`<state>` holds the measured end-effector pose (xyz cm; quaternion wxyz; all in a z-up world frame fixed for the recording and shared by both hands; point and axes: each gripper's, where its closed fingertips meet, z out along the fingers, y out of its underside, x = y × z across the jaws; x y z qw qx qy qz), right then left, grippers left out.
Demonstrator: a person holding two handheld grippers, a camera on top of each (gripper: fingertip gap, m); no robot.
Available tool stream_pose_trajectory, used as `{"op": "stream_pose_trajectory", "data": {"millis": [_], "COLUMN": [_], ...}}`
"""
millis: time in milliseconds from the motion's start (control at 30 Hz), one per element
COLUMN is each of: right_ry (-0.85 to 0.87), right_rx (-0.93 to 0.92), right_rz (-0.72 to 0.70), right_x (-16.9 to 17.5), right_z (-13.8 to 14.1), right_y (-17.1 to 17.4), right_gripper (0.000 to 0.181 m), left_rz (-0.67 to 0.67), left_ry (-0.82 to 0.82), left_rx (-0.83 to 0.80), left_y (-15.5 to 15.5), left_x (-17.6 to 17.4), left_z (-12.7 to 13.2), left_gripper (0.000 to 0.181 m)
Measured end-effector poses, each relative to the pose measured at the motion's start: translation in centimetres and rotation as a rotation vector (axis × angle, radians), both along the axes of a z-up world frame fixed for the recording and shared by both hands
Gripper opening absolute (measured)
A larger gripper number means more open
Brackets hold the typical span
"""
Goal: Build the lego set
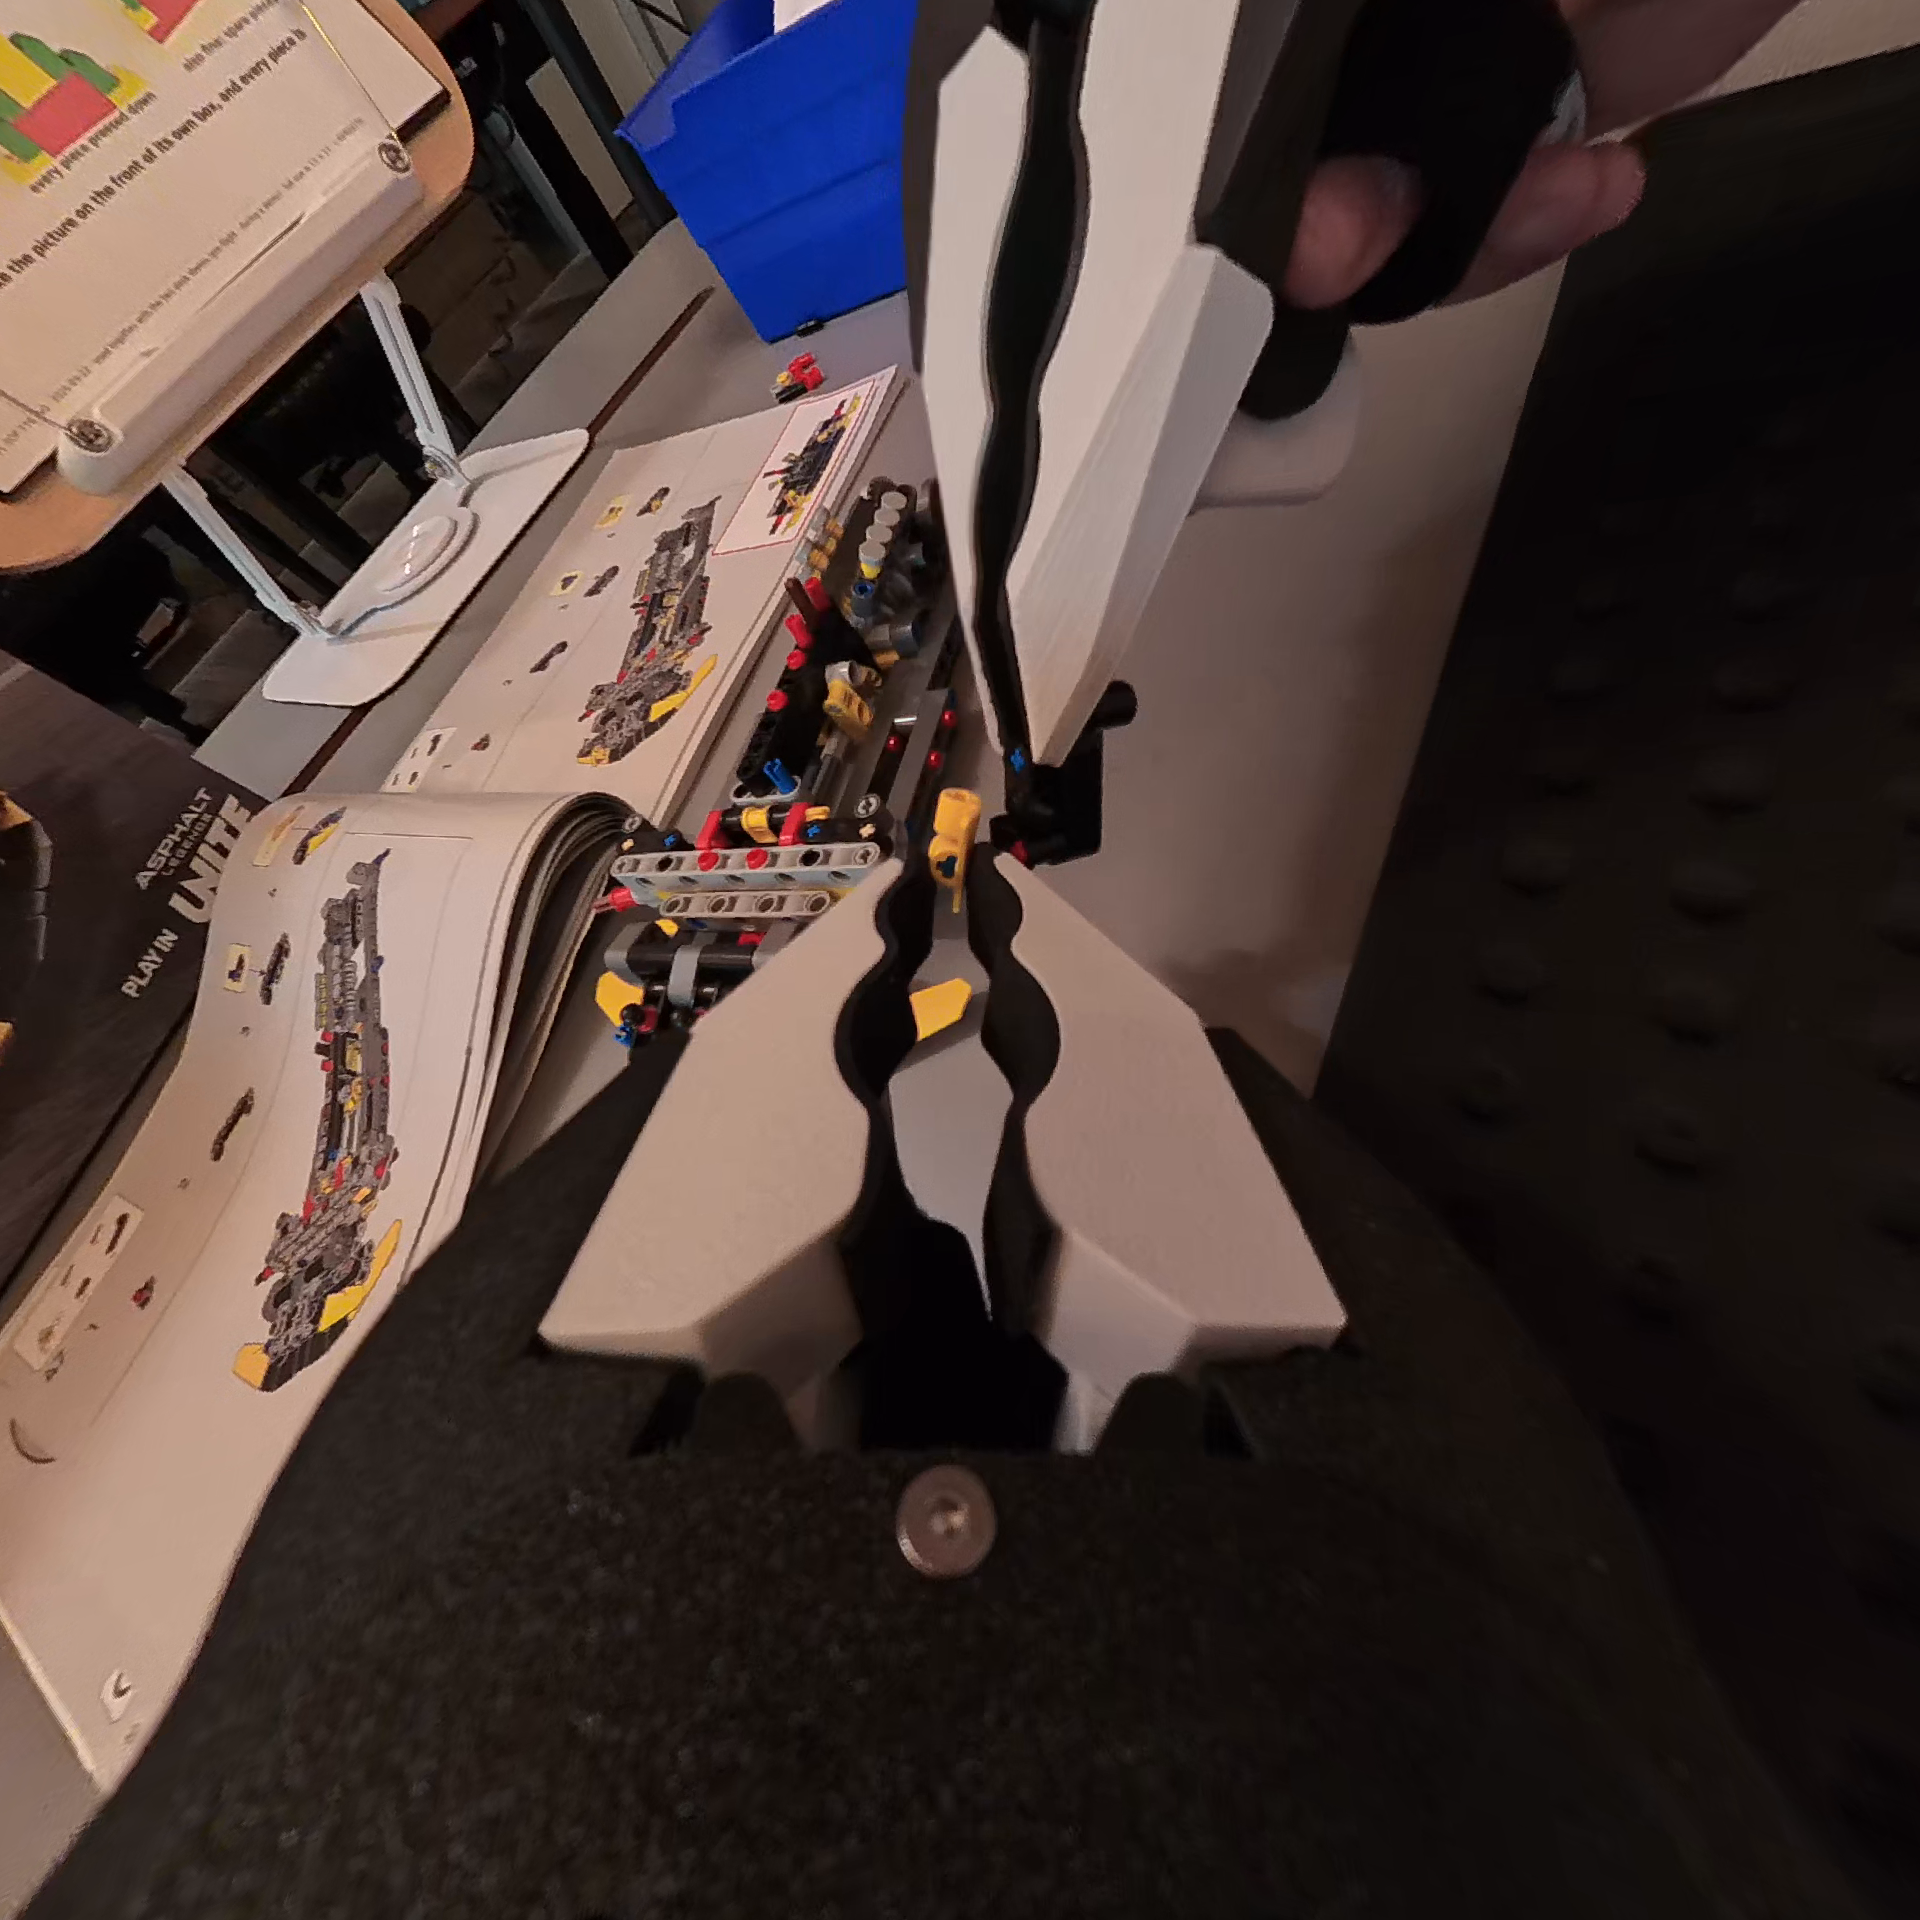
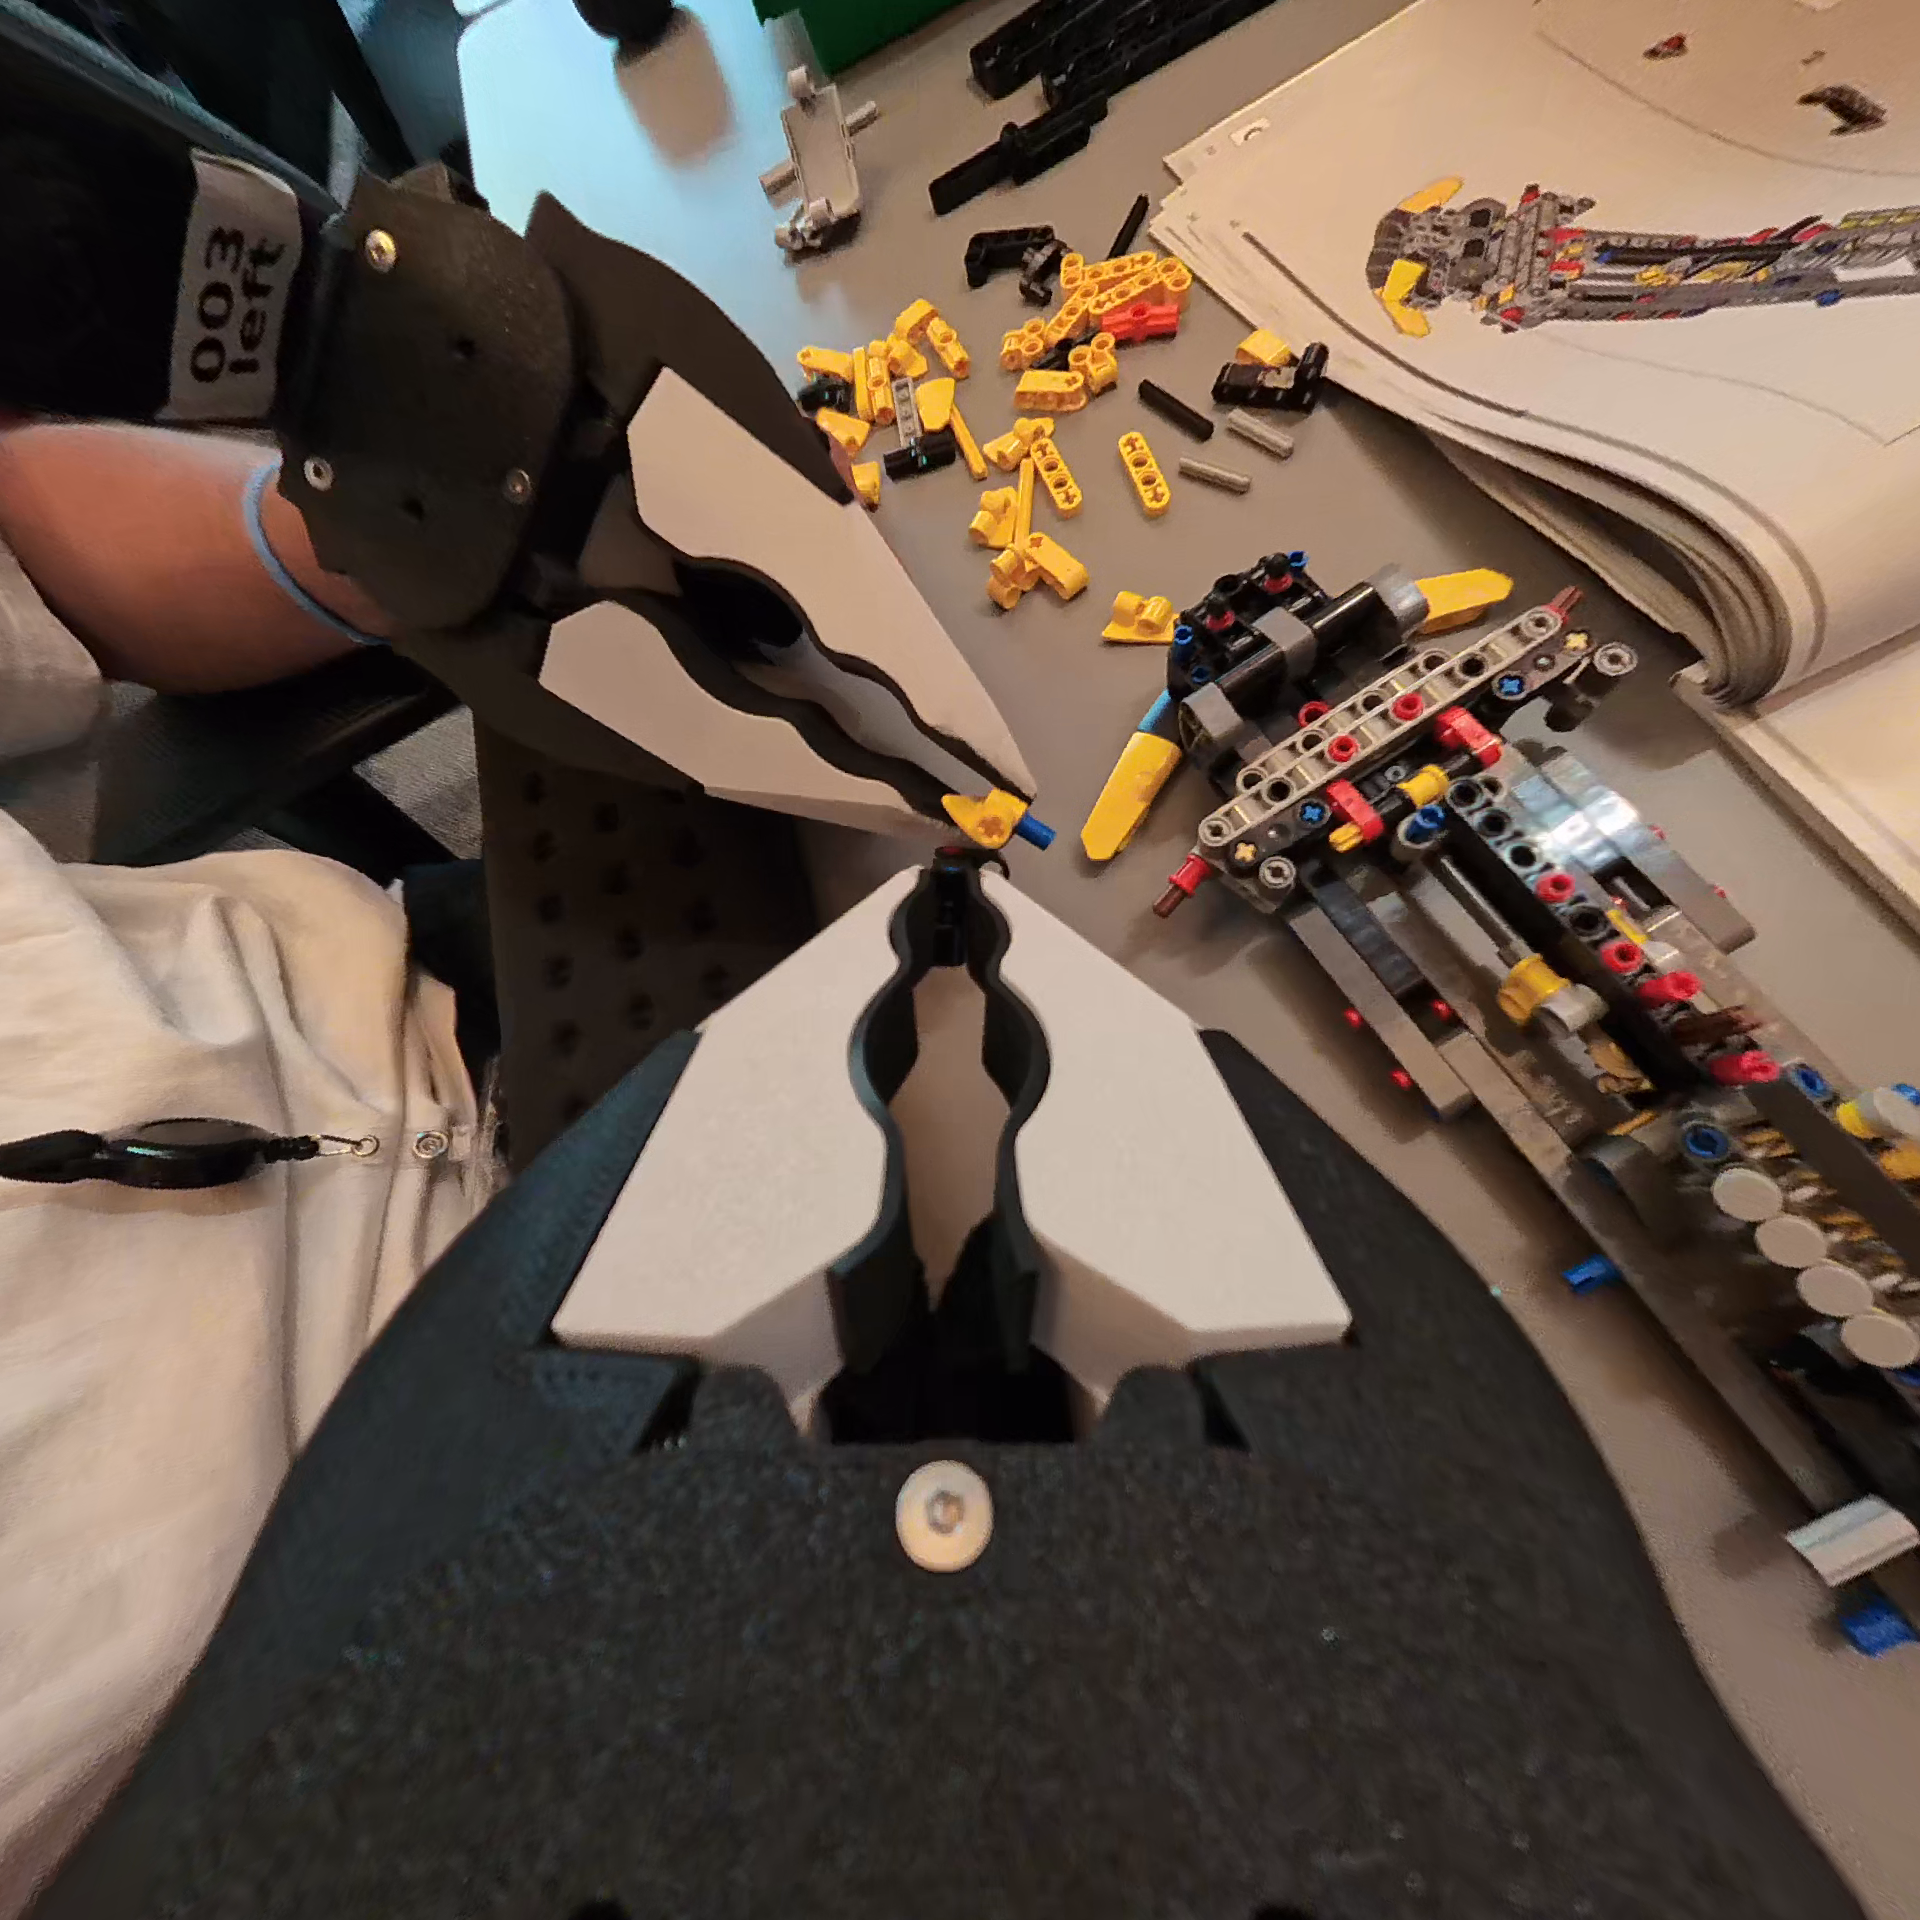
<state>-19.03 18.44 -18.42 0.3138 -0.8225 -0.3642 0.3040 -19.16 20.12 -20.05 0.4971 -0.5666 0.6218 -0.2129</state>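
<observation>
In the right wrist view, the model point(image 2: 1538, 894) lies on the table point(image 2: 1039, 623), loose pieces point(image 2: 1039, 416) behind it, the manual point(image 2: 1621, 343) to its right, and both grippers' tips meeting left of it.

1. Grey table point(image 2: 1195, 914), matte and flat.
2. Long, partly built lego model point(image 2: 1475, 862) lying directly on it, grey beams with red, blue and yellow pins.
3. Scatter of loose yellow pieces point(image 2: 1029, 416) beyond the model, with black pieces point(image 2: 1039, 135) farther off.
4. Open instruction booklet point(image 2: 1621, 343) beside the model, pages curled.
5. Blue bin point(image 1: 790, 177) and white stand base point(image 1: 436, 561) at the far end.
</observation>
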Motion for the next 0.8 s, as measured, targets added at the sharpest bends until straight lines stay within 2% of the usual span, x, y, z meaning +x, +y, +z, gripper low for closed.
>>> {"op": "stream_pose_trajectory", "data": {"millis": [133,200,333,500,600,700,800], "right_ry": [0.028,-0.089,-0.373,-0.716,-0.92,-1.071,-1.039], "right_rx": [-0.041,-0.049,0.044,0.455,0.588,0.516,0.364], "right_rz": [-0.05,-0.035,0.016,0.194,0.298,0.364,0.352], "right_x": [0.9,1.9,4.1,5.0,6.1,7.5,6.5], "right_z": [-0.6,-1.7,-1.9,-2.9,-4.4,-5.9,-6.0], "right_y": [0.2,-0.3,-0.5,-0.1,0.0,-0.3,-0.7], "right_gripper": [0.004,0.004,0.004,0.004,0.004,0.003,0.0], "left_rz": [0.004,0.017,0.012,0.019,0.02,0.022,0.045], "left_ry": [0.023,0.021,0.002,-0.015,-0.015,-0.015,-0.022], "left_rx": [-0.025,-0.023,-0.032,-0.022,-0.033,-0.024,-0.031], "left_y": [0.2,0.4,0.4,0.5,0.6,0.6,1.0], "left_x": [-0.1,-0.2,-0.2,-0.5,-0.5,-0.5,-0.7], "left_z": [-0.5,-0.5,-0.2,0.0,0.0,0.0,0.1], "left_gripper": [0.005,0.005,0.005,0.005,0.005,0.005,0.005]}}
